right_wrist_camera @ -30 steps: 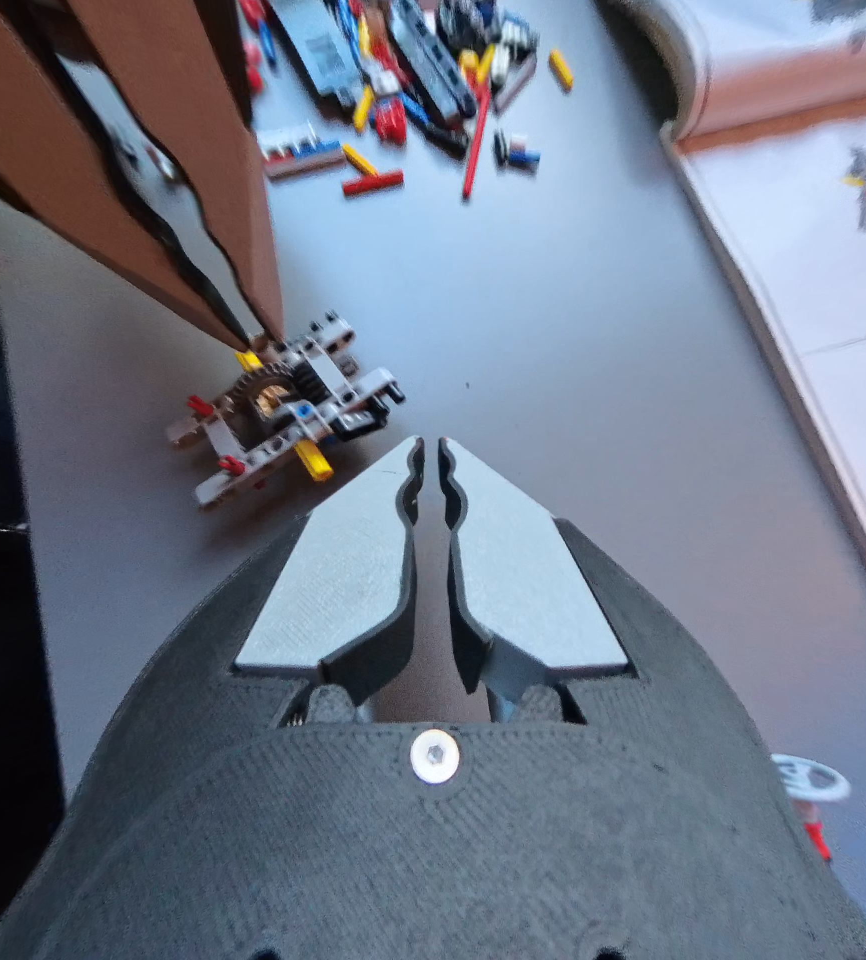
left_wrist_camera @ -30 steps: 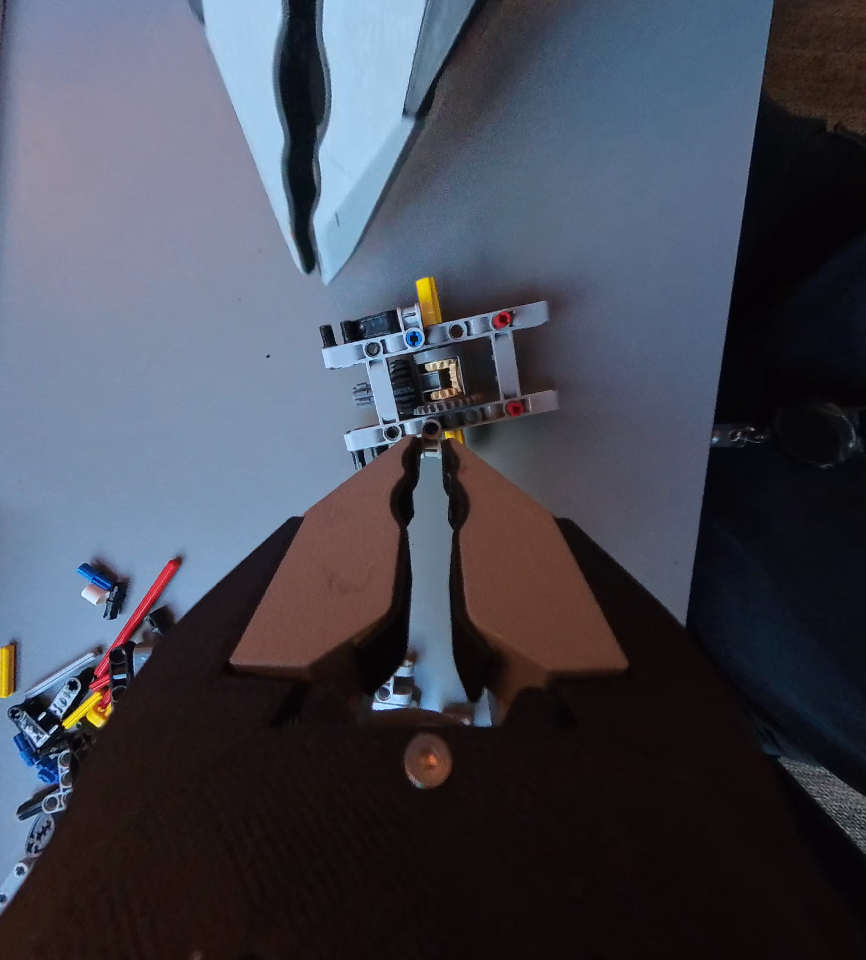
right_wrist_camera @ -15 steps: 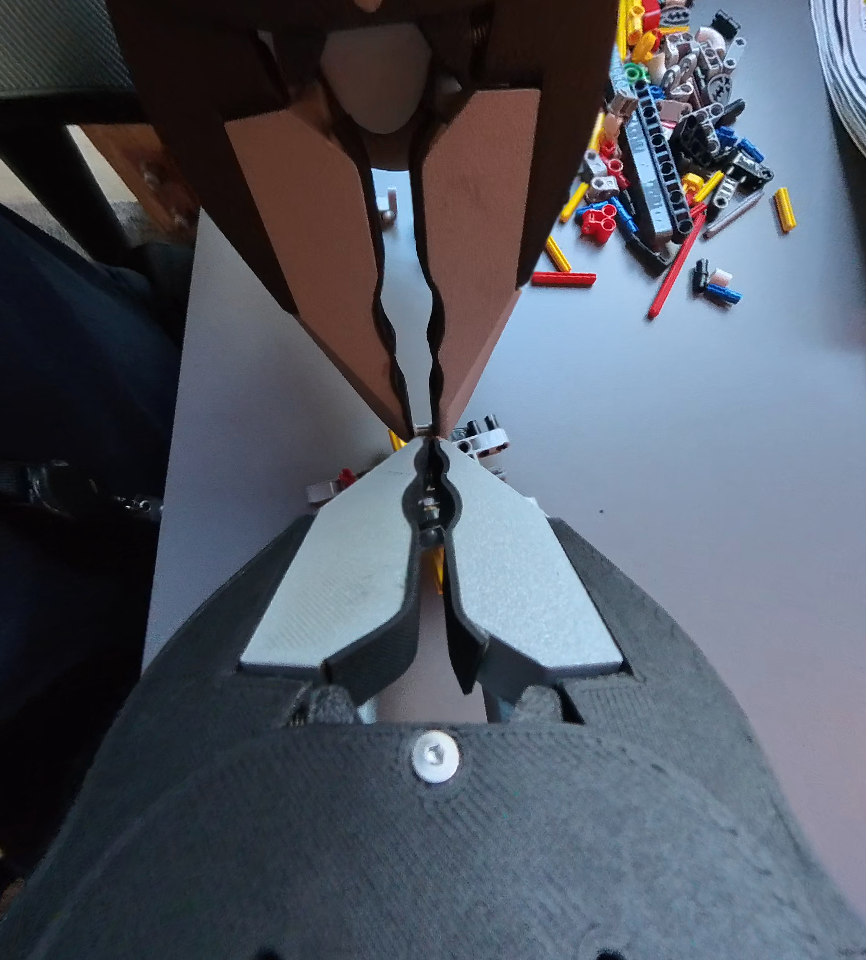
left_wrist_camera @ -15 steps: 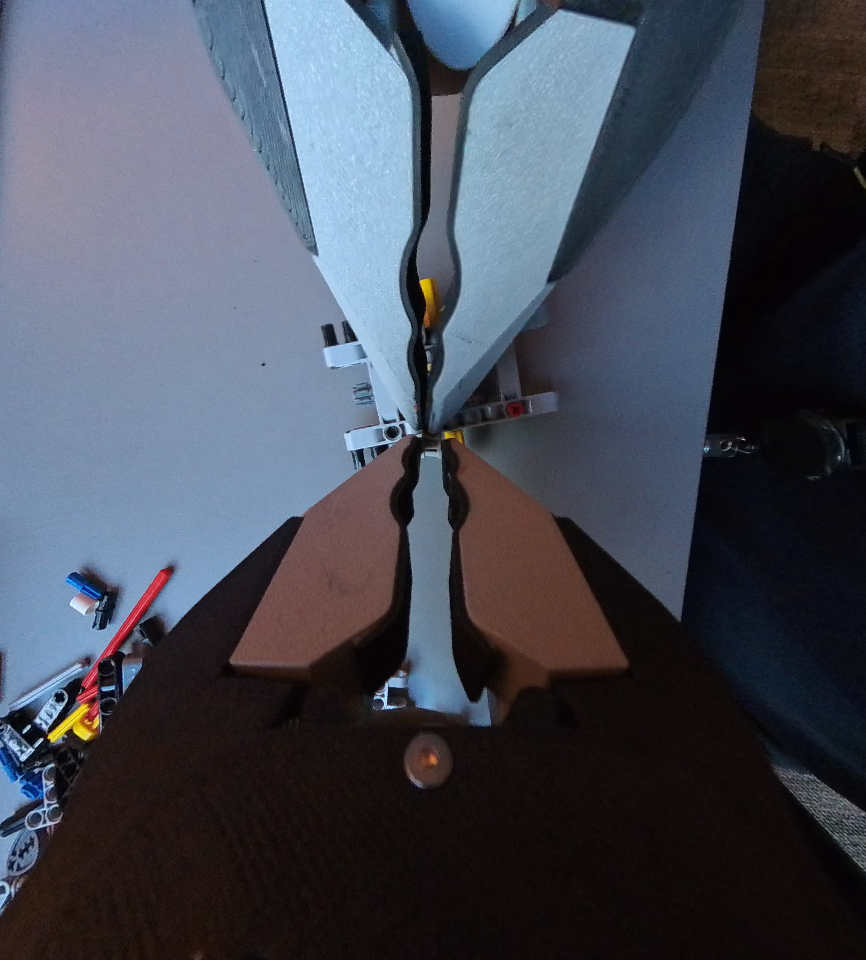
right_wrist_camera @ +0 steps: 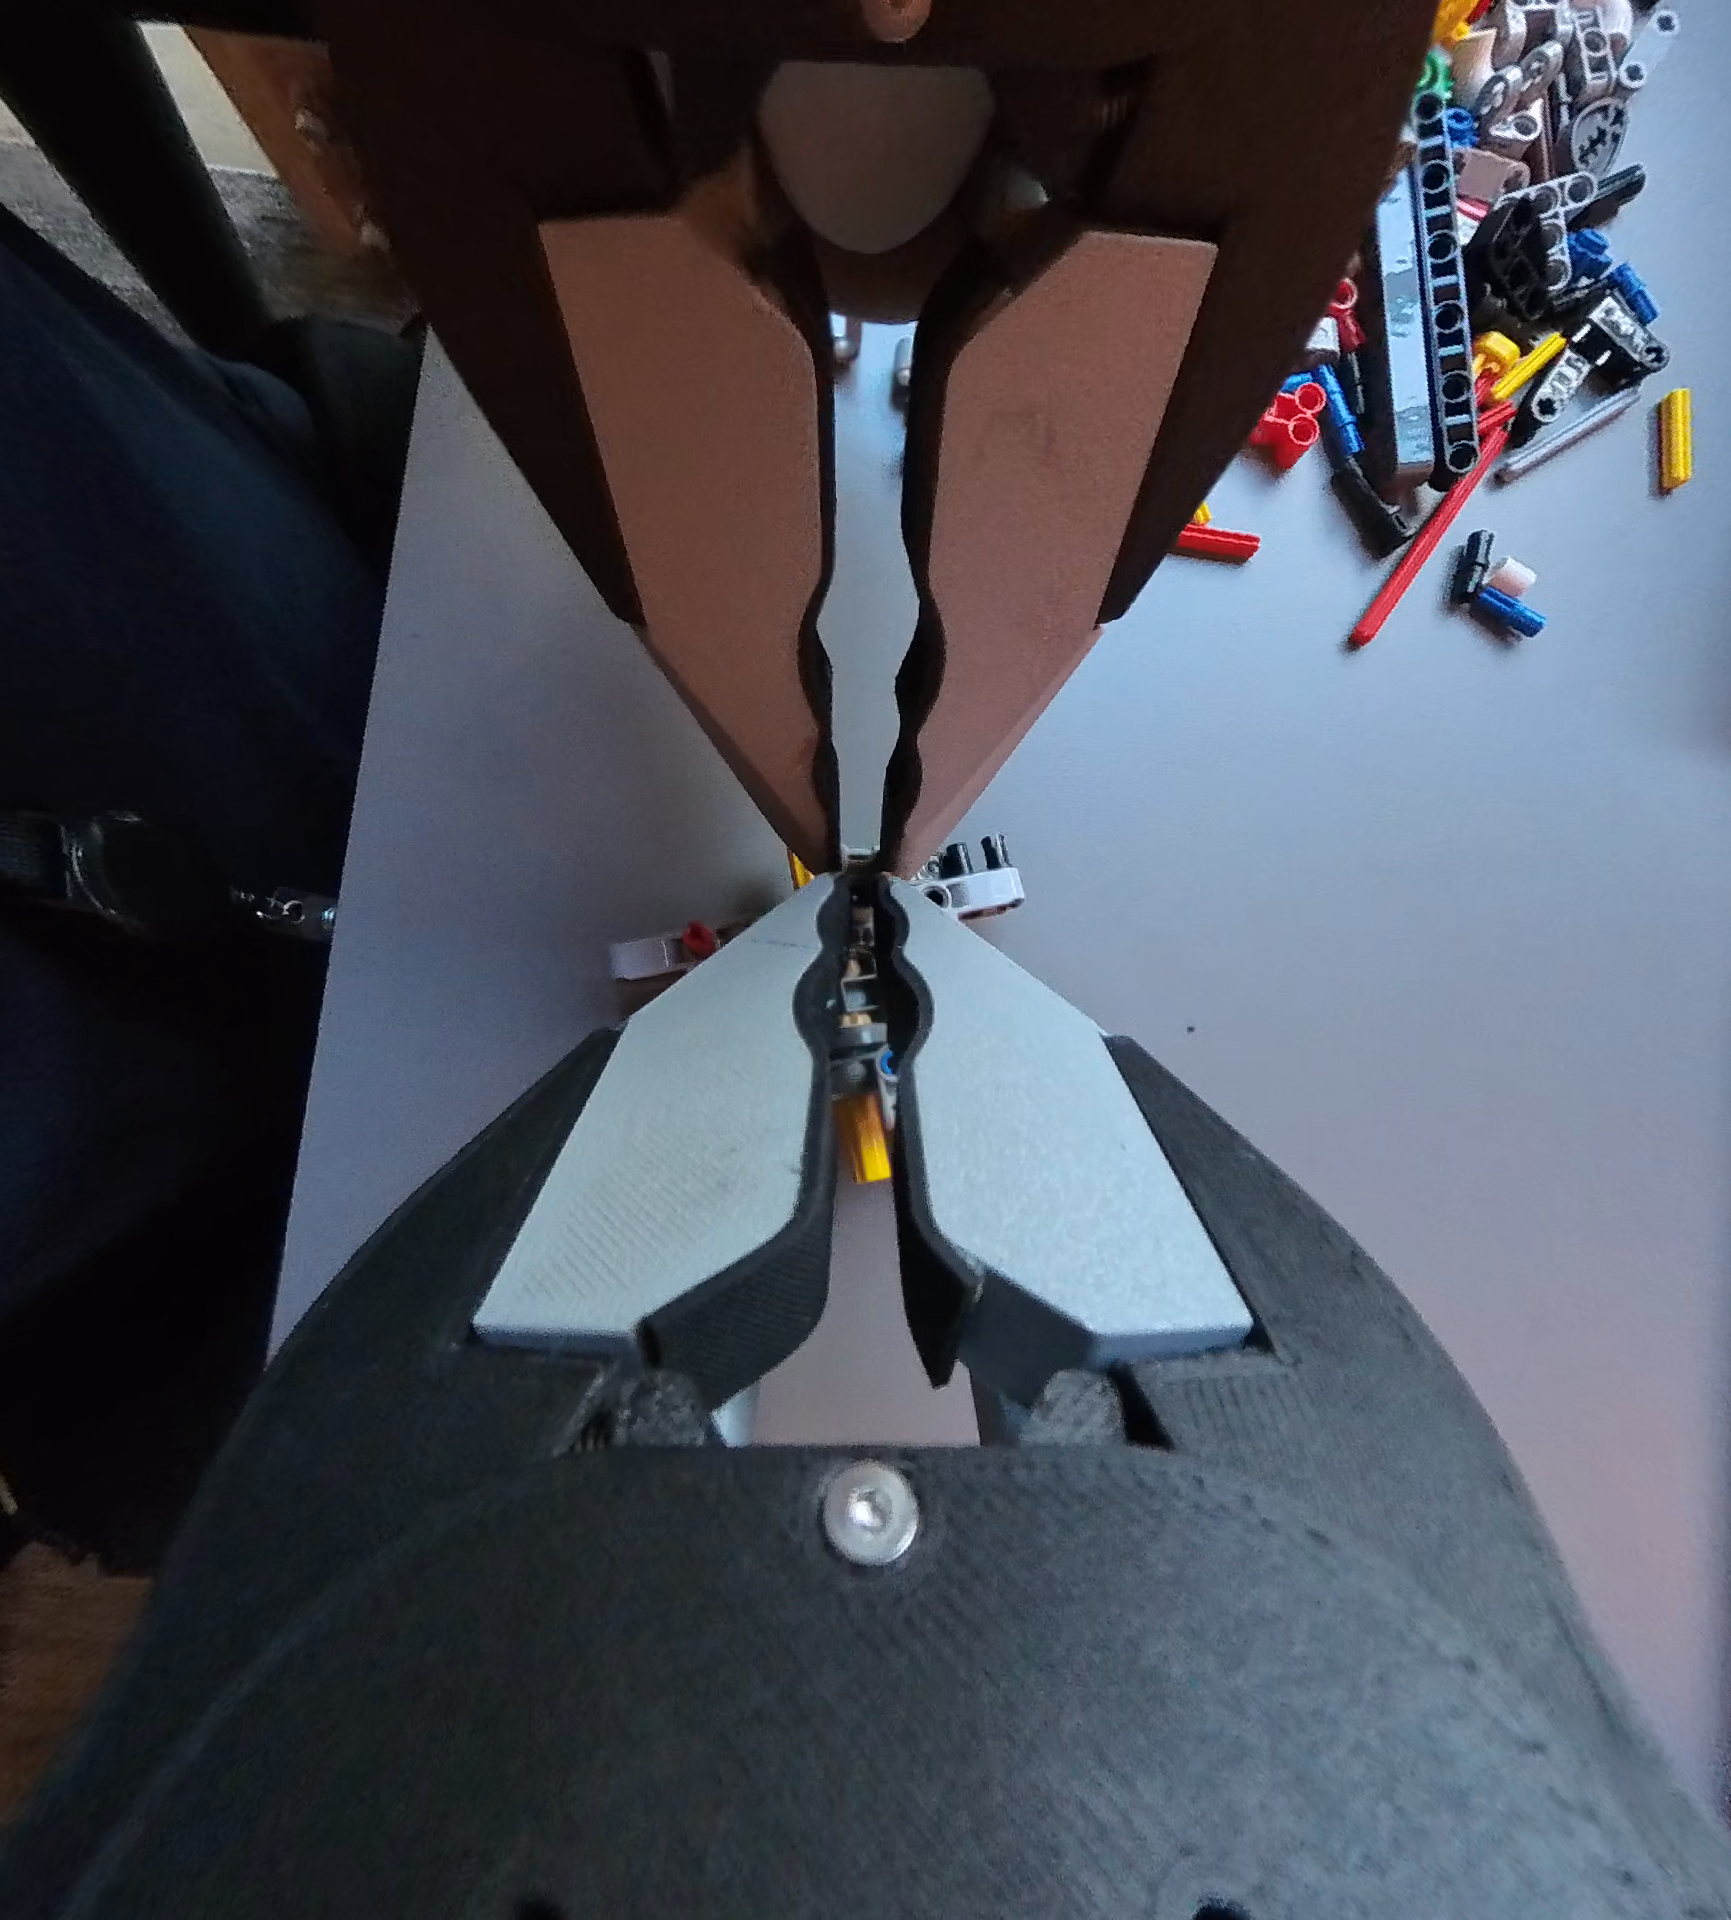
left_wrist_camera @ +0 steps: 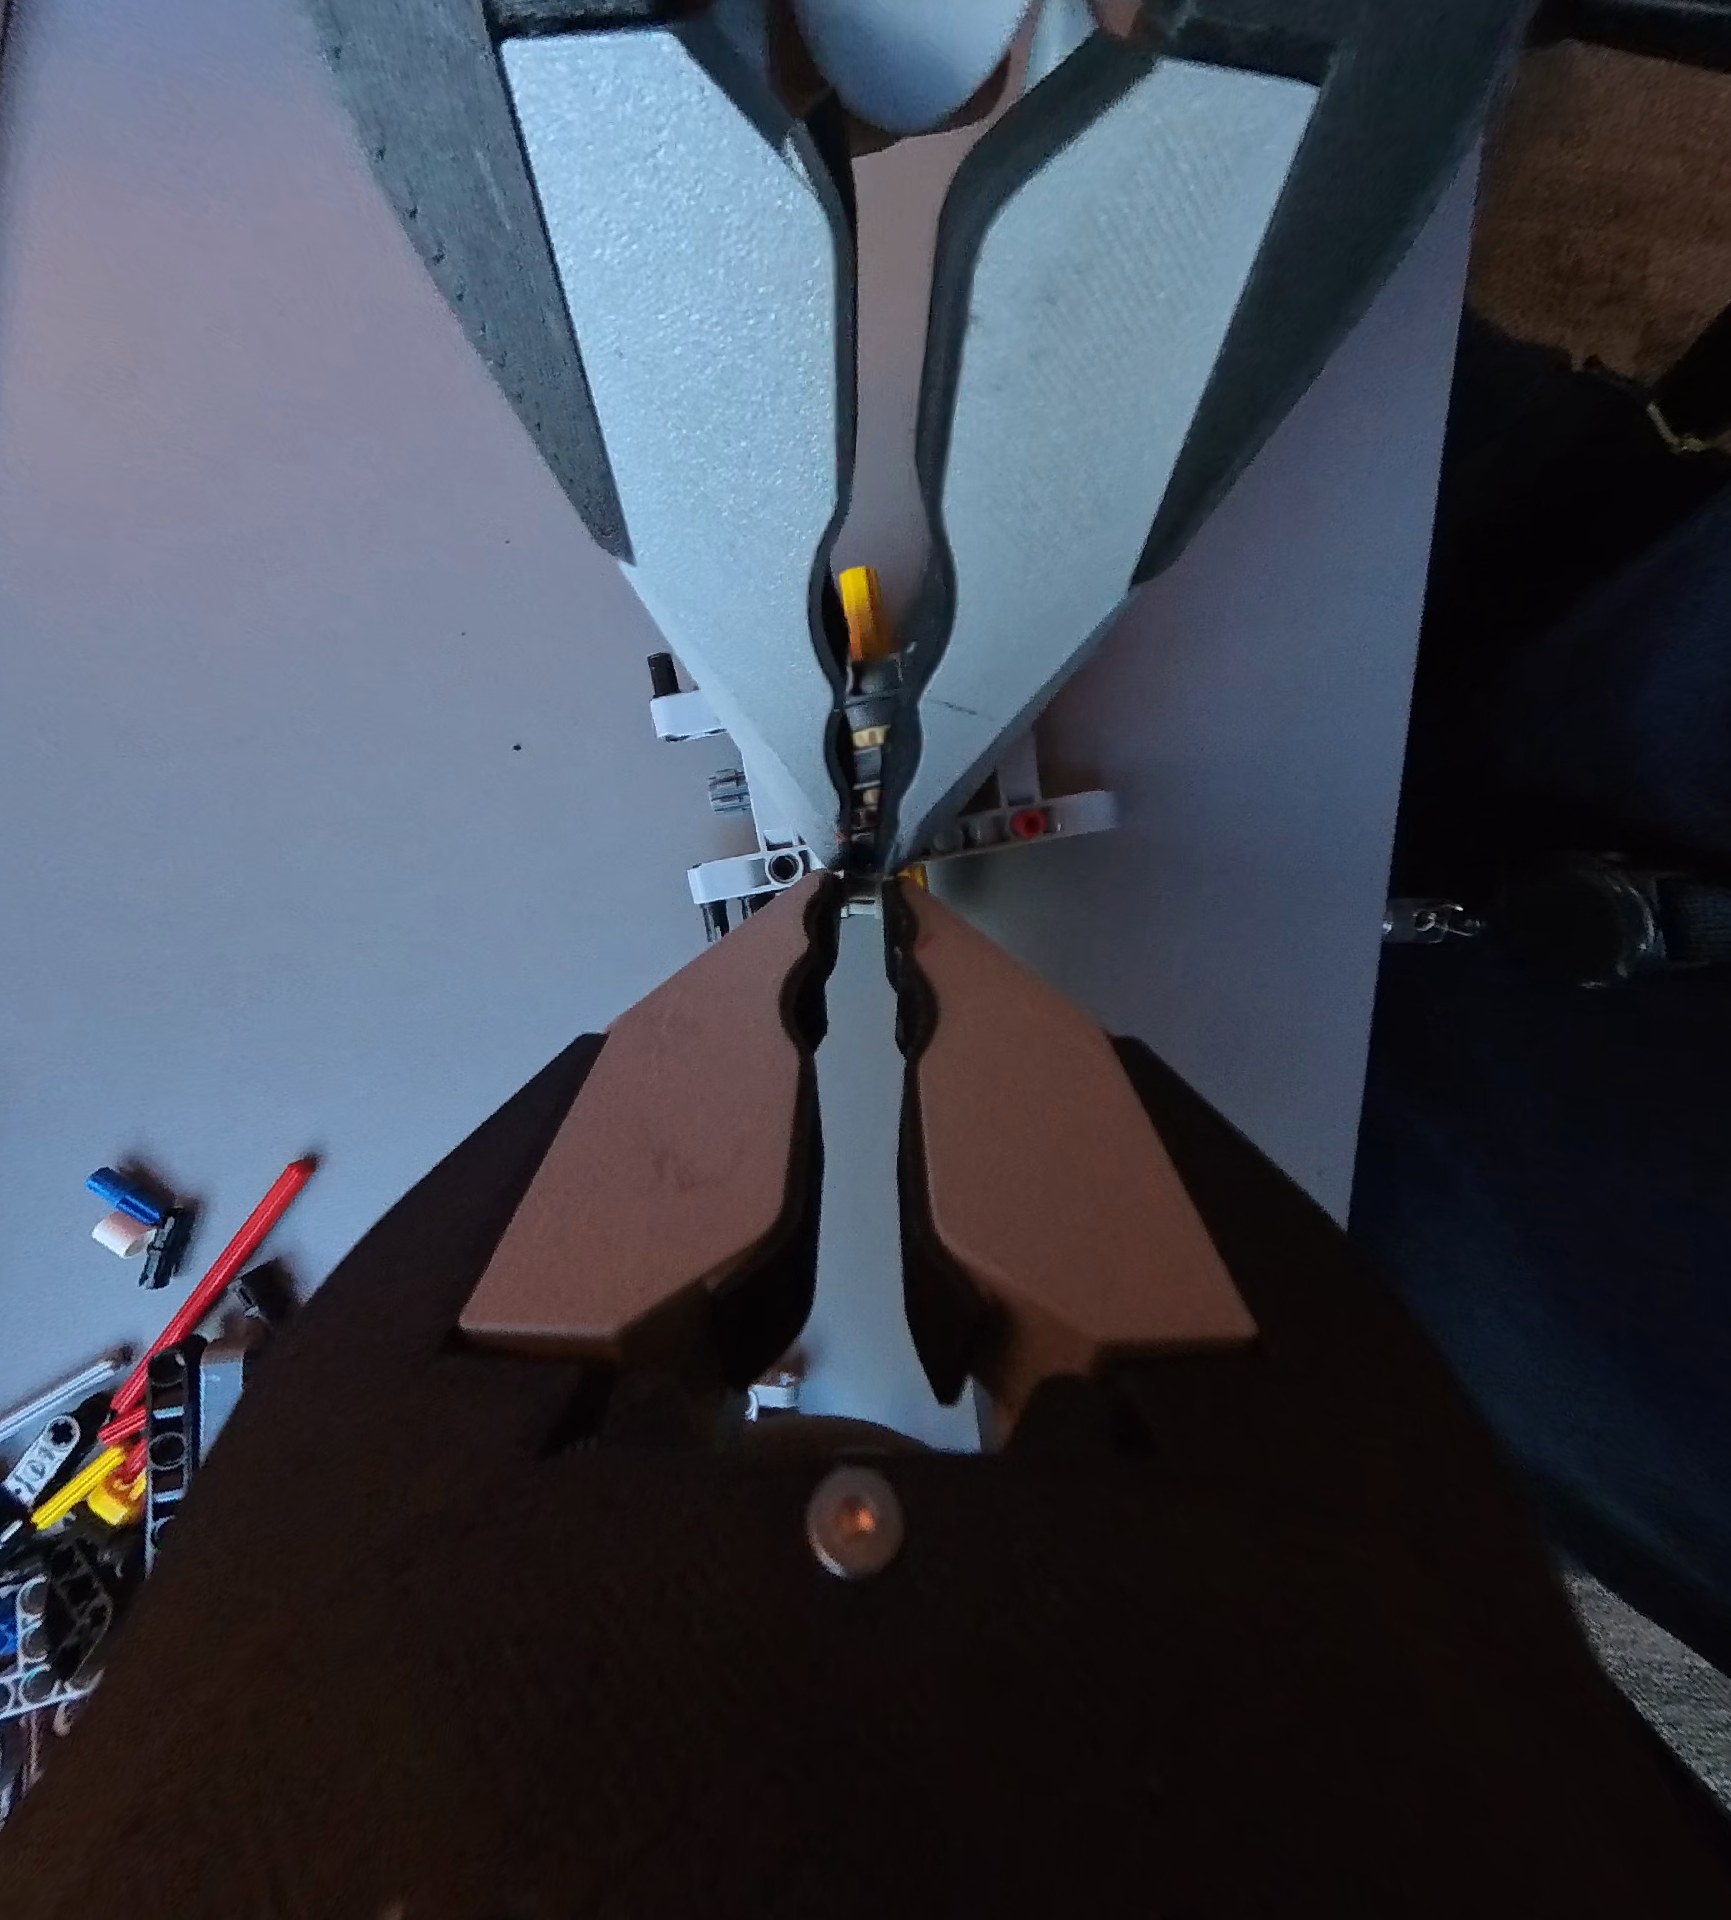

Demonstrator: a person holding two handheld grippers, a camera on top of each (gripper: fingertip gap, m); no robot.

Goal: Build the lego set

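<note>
The grey brick frame [left_wrist_camera: 757, 868] lay near the table edge [left_wrist_camera: 1401, 935]. The left gripper [left_wrist_camera: 859, 899] was pinched narrowly on its near beam. The right gripper [right_wrist_camera: 866, 894], tips almost closed, was set tip-to-tip opposite, over the frame.

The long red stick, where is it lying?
In the right wrist view, the long thin red plastic stick lies on the grey table at the upper right, at the near edge of the pile of loose building pieces.

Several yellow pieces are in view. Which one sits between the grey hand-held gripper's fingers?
The yellow axle sticking out of the grey frame assembly, framed by the right hand-held gripper; the other yellow pieces lie by the loose pile.
</note>
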